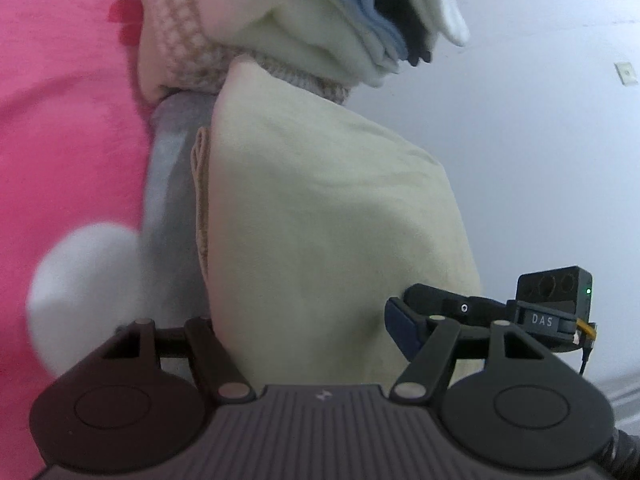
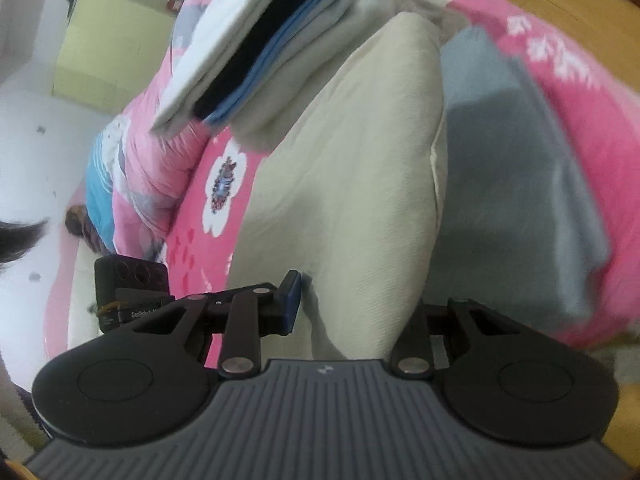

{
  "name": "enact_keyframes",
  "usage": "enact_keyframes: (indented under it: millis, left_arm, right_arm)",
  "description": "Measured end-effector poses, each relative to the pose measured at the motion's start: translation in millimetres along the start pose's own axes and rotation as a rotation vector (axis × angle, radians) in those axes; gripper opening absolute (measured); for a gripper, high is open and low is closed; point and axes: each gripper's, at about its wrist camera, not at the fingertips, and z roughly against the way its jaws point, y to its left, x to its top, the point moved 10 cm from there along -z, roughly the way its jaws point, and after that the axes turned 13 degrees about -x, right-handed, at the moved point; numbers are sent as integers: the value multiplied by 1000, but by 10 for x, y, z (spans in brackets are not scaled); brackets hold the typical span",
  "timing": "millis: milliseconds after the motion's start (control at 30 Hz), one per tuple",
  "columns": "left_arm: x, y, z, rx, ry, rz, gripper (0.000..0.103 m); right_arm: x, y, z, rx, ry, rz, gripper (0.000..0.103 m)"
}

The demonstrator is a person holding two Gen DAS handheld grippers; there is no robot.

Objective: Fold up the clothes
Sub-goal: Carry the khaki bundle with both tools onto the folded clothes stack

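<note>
Both grippers are clamped on the same folded cream garment point(image 1: 320, 216), one at each near corner. The left gripper point(image 1: 304, 344) has the cloth bunched between its fingers: the blue pad of one finger point(image 1: 402, 326) presses into the fabric on the right, while the other finger is mostly hidden behind the fold on the left. The right gripper point(image 2: 360, 300) pinches the cream garment point(image 2: 340, 200) the same way, its blue pad point(image 2: 292, 294) against the cloth's left edge and the opposite finger buried under the fabric.

Tucked against the cream piece is a folded grey garment point(image 1: 168, 184), lying along its left side in the left-hand view and along its right side point(image 2: 512, 184) in the right-hand view. Beyond, at the far end, sits a stack of folded clothes point(image 2: 256, 52) in white, black, blue and pale green layers; from the left it shows as a leaning pile point(image 1: 360, 24) beside a pinkish knitted piece point(image 1: 180, 28).

All of this is over a pink flowered bedspread point(image 2: 580, 100). A rumpled pink and blue quilt point(image 2: 132, 176) is heaped at the far left of the bed, with a pale yellow cabinet point(image 2: 108, 48) behind it. The edges are blurred.
</note>
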Motion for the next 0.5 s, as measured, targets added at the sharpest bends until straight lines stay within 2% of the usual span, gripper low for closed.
enact_keyframes:
  millis: [167,300,400,500]
  left_arm:
    - [178,83,-86,47,-31,0,70]
    - [162,263,-141,108,-8,-7,68]
    - [62,350,-68,117,-9,5,67]
    - [17,205,21,123,-19,-18,67]
  right_arm:
    - [356,-160,-158,50,24,66,28]
    - [410,-344,-359,99,35,39,28]
    - [392,-478,-460,121,41,2,27]
    - [382,-534,-507,144,42,-9,28]
